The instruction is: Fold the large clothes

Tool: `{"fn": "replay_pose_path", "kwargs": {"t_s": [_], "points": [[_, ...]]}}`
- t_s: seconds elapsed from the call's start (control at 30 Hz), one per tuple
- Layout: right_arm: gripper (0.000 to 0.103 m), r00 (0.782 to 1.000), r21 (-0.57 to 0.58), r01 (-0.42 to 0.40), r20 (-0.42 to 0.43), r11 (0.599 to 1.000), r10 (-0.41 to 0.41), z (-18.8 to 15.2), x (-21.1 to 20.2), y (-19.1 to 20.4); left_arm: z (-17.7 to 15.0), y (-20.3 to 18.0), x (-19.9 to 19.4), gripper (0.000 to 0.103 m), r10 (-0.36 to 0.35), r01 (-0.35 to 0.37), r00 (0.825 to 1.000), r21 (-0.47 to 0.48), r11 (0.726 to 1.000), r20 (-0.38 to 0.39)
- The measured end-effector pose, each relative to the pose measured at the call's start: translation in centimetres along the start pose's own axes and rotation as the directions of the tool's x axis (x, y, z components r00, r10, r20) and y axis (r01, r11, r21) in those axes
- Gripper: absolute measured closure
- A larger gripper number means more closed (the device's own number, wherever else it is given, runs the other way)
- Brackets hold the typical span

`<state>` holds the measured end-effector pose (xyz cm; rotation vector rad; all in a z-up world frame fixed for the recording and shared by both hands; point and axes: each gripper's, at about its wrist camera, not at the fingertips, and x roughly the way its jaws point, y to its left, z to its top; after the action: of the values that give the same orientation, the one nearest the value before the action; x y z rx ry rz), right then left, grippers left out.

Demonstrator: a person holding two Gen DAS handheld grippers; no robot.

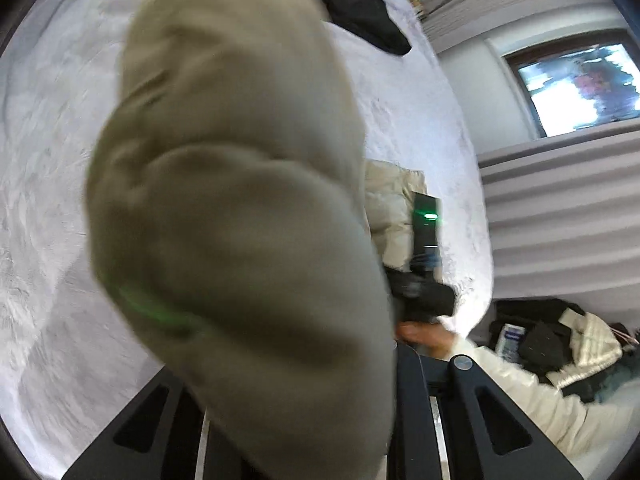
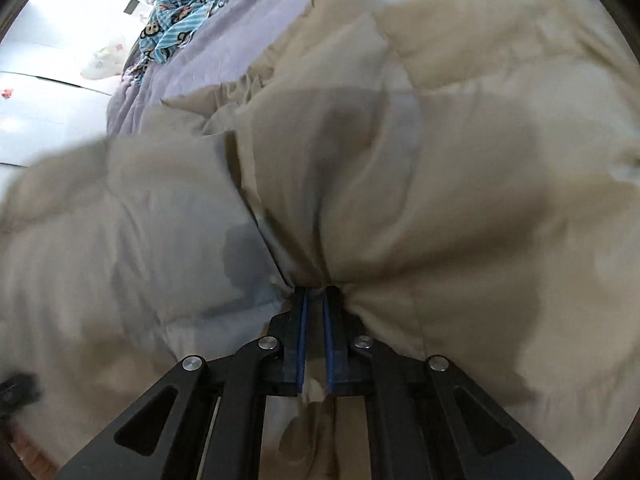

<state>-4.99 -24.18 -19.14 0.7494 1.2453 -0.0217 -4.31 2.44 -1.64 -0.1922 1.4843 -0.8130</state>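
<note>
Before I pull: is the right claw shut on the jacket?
Shut. The right claw pinches the beige jacket; fabric bunches between its blue pads.

Beige puffer jacket (image 2: 400, 160): quilted matt cloth, softly padded, faintly smooth. Bed cover (image 1: 48, 152): pale lavender fabric with a mottled, slightly plush nap. Right tool (image 2: 315, 300): matt black plastic links, bright metal rivets, blue rubbery pads (image 2: 303, 340). Left tool (image 1: 304, 432): same matt black plastic, with a polished metal rail; fingertips hidden behind cloth. Black garment (image 1: 360, 8): dull dark cloth. Patterned blanket (image 2: 180, 4): blue printed soft fabric. White sleeve (image 1: 532, 400): slightly glossy synthetic.
</note>
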Motion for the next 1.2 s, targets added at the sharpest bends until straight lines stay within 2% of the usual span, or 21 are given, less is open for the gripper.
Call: {"fn": "replay_pose_path", "kwargs": {"t_s": [0.13, 0.23, 0.27, 0.3, 0.33, 0.37, 0.4, 0.5, 0.57, 0.67, 0.73, 0.77, 0.8, 0.83, 0.87, 0.9, 0.93, 1.0, 1.1, 1.13, 1.2], "points": [[0.099, 0.997, 0.011, -0.059, -0.049, 0.998, 0.059, 0.9, 1.3, -1.1, 0.7, -7.2, 2.4, 0.081, 0.131, -0.130, 0.991, 0.041, 0.991, -0.036], [0.099, 0.991, 0.042, -0.105, -0.083, 0.994, 0.108, 1.7, 0.2, -2.1, 1.6, -12.7, 4.9, 0.080, 0.209, -0.201, 0.977, 0.141, 0.969, -0.042], [0.099, 0.989, 0.055, -0.130, -0.068, 0.990, 0.134, 1.9, -1.2, -3.0, 1.7, -14.2, 5.6, 0.077, 0.225, -0.215, 0.973, 0.166, 0.962, -0.044], [0.099, 0.987, 0.063, -0.146, -0.053, 0.987, 0.149, 1.9, -2.5, -3.8, 1.9, -15.3, 6.3, 0.067, 0.229, -0.217, 0.972, 0.185, 0.958, -0.046], [0.099, 0.987, 0.070, -0.156, -0.035, 0.985, 0.158, 2.0, -3.8, -4.7, 2.1, -16.4, 7.4, 0.057, 0.211, -0.197, 0.976, 0.202, 0.959, -0.051], [0.098, 0.987, 0.078, -0.157, -0.003, 0.985, 0.158, 1.9, -5.9, -6.3, 2.5, -17.6, 8.4, 0.035, 0.164, -0.147, 0.984, 0.219, 0.965, -0.066], [0.096, 0.987, 0.089, -0.158, 0.022, 0.983, 0.157, 1.7, -7.4, -7.6, 2.6, -18.5, 9.3, 0.025, 0.126, -0.103, 0.989, 0.234, 0.967, -0.083], [0.095, 0.986, 0.148, -0.155, 0.079, 0.977, 0.145, 0.6, -11.2, -12.0, 3.0, -20.2, 13.3, 0.024, -0.011, 0.062, 0.986, 0.302, 0.951, -0.167], [0.095, 0.987, 0.174, -0.143, 0.093, 0.974, 0.128, -0.4, -12.9, -14.7, 3.5, -19.9, 16.6, 0.024, -0.098, 0.164, 0.970, 0.303, 0.939, -0.222], [0.095, 0.987, 0.220, -0.147, 0.101, 0.964, 0.127, -2.0, -14.3, -17.7, 4.4, -17.9, 20.1, 0.024, -0.115, 0.182, 0.961, 0.262, 0.948, -0.252], [0.095, 0.985, 0.245, -0.159, 0.107, 0.957, 0.136, -2.9, -15.1, -19.1, 5.0, -17.0, 21.8, 0.024, -0.101, 0.154, 0.968, 0.223, 0.963, -0.231], [0.095, 0.985, 0.256, -0.159, 0.113, 0.954, 0.134, -3.3, -15.7, -19.7, 4.9, -17.9, 22.9, 0.024, -0.092, 0.141, 0.971, 0.215, 0.966, -0.221], [0.088, 0.985, 0.265, -0.154, 0.118, 0.952, 0.126, -3.9, -16.4, -20.1, 5.5, -17.5, 23.0, 0.024, -0.084, 0.129, 0.973, 0.208, 0.970, -0.214], [0.070, 0.985, 0.272, -0.151, 0.126, 0.950, 0.121, -3.7, -16.7, -20.0, 4.9, -17.4, 23.5, 0.024, -0.076, 0.119, 0.975, 0.204, 0.972, -0.210], [0.056, 0.981, 0.273, -0.165, 0.146, 0.948, 0.129, -3.6, -17.1, -19.5, 4.8, -17.4, 23.5, 0.024, -0.066, 0.110, 0.976, 0.208, 0.972, -0.208], [0.025, 0.973, 0.266, -0.196, 0.175, 0.944, 0.152, -4.0, -19.0, -19.4, 4.3, -17.8, 23.8, 0.024, -0.059, 0.104, 0.977, 0.215, 0.971, -0.205], [0.012, 0.964, 0.250, -0.223, 0.199, 0.942, 0.176, -4.2, -20.0, -19.1, 3.8, -18.7, 24.6, 0.024, -0.049, 0.095, 0.978, 0.226, 0.970, -0.203], [0.012, 0.943, 0.175, -0.295, 0.209, 0.939, 0.258, -4.5, -21.5, -17.1, 4.4, -18.7, 25.0, 0.024, -0.029, 0.079, 0.979, 0.242, 0.967, -0.202], [0.011, 0.924, 0.083, -0.369, 0.140, 0.926, 0.356, -4.7, -21.5, -13.7, 5.0, -20.0, 25.5, 0.024, 0.007, 0.042, 0.982, 0.259, 0.965, -0.188], [0.011, 0.916, 0.075, -0.394, 0.110, 0.916, 0.385, -4.3, -20.3, -12.3, 5.3, -20.0, 24.4, 0.024, 0.018, 0.024, 0.988, 0.266, 0.964, -0.155], [0.011, 0.918, 0.093, -0.396, 0.076, 0.913, 0.390, -3.7, -18.3, -11.0, 6.0, -20.8, 21.2, 0.024, 0.052, -0.046, 0.999, 0.293, 0.955, -0.011]]}}
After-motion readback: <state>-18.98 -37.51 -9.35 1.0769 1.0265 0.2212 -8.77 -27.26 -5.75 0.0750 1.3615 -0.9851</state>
